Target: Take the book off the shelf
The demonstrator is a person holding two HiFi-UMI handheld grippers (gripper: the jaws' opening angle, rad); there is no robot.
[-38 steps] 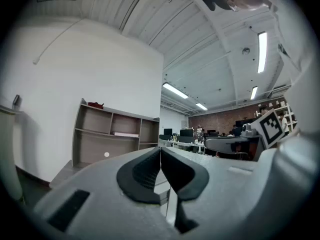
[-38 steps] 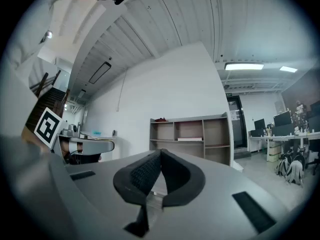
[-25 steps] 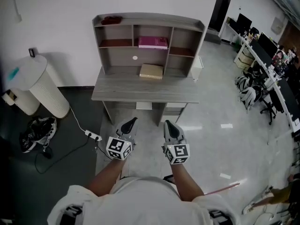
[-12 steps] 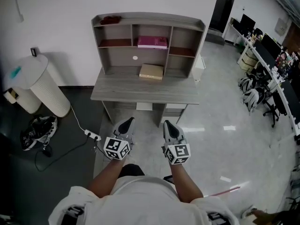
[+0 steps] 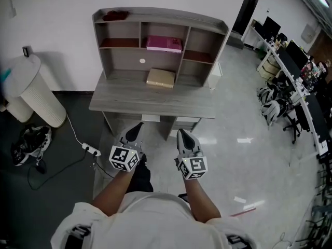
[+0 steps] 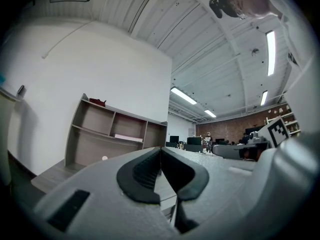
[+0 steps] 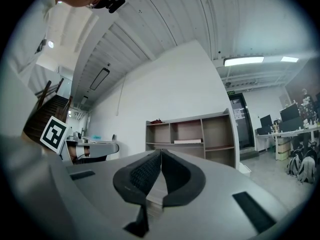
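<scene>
A pink book (image 5: pixel 164 43) lies flat in the middle upper compartment of the grey shelf unit (image 5: pixel 207 25) that stands on a grey desk (image 5: pixel 124 100). The same book shows as a pale slab in the left gripper view (image 6: pixel 128 137) and the right gripper view (image 7: pixel 188 141). A tan book or box (image 5: pixel 160 78) lies on the desk below it. My left gripper (image 5: pixel 136 129) and right gripper (image 5: pixel 181 135) hang side by side in front of the desk, well short of the shelf. Both are shut with nothing between the jaws.
A white ribbed bin (image 5: pixel 31 90) stands left of the desk. A power strip and cable (image 5: pixel 91 150) and a shoe (image 5: pixel 28 141) lie on the dark floor at left. A dark red thing (image 5: pixel 115 15) rests on the shelf top. Office desks and chairs (image 5: pixel 280 95) fill the far right.
The view has shifted: desk and shelf now sit a little further left and higher in the frame. Both grippers stay shut and side by side, slightly lower and further left.
</scene>
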